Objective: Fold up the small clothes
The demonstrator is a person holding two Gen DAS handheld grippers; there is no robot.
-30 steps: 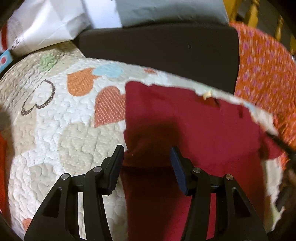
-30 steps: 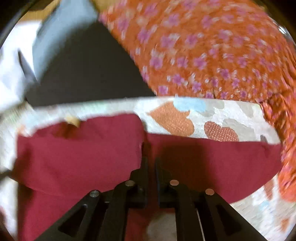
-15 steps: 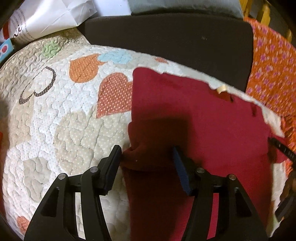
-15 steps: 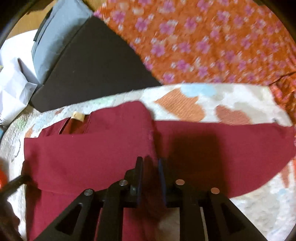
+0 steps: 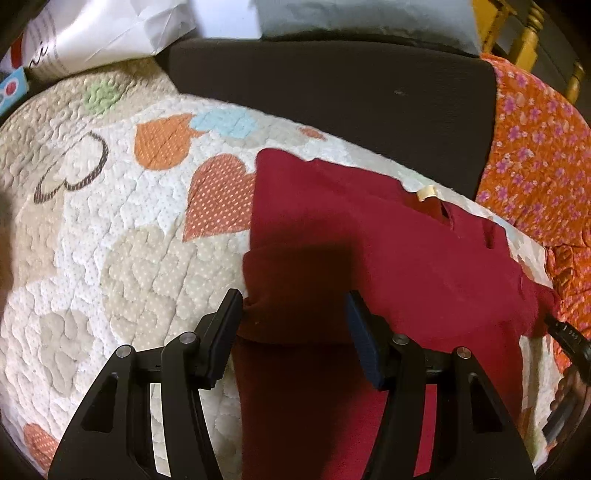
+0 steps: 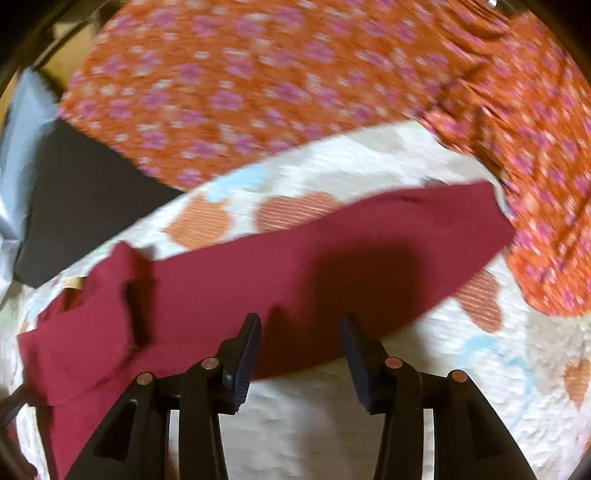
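maroon garment [image 5: 388,258] flat on heart quilt [image 5: 110,240], left gripper [image 5: 293,314] jaws apart straddling its folded edge, right gripper [image 6: 300,332] jaws apart, gripping nothing

Dark red garment [image 5: 369,266], partly folded, flat on the heart-patterned quilt [image 5: 110,258]

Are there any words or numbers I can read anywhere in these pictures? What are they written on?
White paper bag: dark cursive letters at its left edge, cut off by the frame; only something like "i" shows, not readable as a word.
Black part at the right edge of the left wrist view: tiny pale marks, too small to read.
Tag on the red garment: blank from here.
Right wrist view: blurred, no text.
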